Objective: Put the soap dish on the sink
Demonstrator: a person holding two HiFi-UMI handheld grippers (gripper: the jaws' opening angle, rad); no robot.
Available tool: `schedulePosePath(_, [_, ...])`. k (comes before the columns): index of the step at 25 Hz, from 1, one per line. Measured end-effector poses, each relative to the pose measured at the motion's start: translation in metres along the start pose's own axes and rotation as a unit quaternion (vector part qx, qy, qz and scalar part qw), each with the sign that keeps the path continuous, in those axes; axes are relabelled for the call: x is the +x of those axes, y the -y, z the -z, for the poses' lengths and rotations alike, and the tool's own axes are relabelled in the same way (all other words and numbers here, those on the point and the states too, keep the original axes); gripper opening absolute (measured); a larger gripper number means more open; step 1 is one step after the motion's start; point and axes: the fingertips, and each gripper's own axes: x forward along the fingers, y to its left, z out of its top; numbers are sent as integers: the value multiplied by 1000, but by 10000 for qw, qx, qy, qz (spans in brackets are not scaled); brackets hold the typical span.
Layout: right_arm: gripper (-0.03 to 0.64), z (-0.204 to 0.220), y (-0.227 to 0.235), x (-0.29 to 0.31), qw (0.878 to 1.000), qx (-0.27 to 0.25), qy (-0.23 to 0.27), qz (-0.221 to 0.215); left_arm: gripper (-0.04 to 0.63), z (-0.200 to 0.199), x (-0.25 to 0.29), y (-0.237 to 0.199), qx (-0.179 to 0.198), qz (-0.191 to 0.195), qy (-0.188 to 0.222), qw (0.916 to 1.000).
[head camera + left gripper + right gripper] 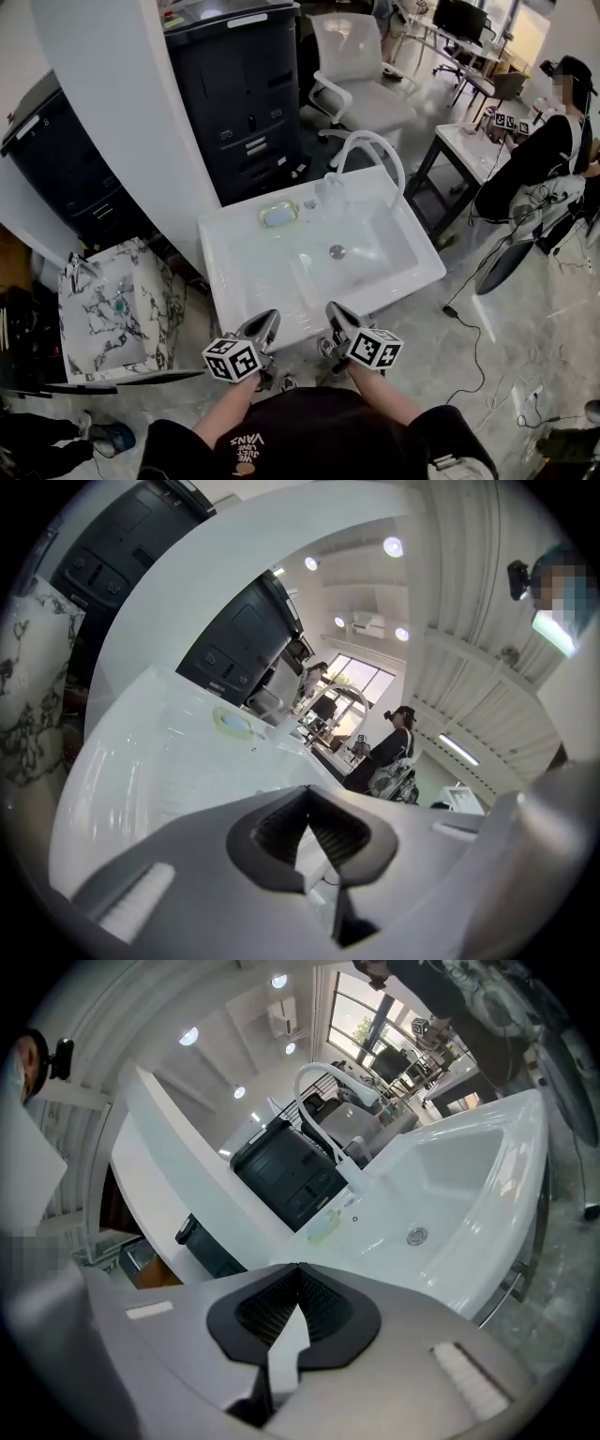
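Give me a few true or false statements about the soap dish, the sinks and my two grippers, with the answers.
The soap dish rests on the white sink's deck, left of the faucet in the head view. True.
The left gripper holds the soap dish. False: its jaws are shut on nothing.
The right gripper is shut and empty. True.
A marble-patterned sink stands to the right of the white one in the head view. False: it stands to its left.
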Motion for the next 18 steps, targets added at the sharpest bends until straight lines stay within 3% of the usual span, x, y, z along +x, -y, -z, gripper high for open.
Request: schedulePosePath(18, [2, 49, -9, -65, 9983, -39, 287, 503, 54, 44, -63, 1, 274, -138, -187, 9994])
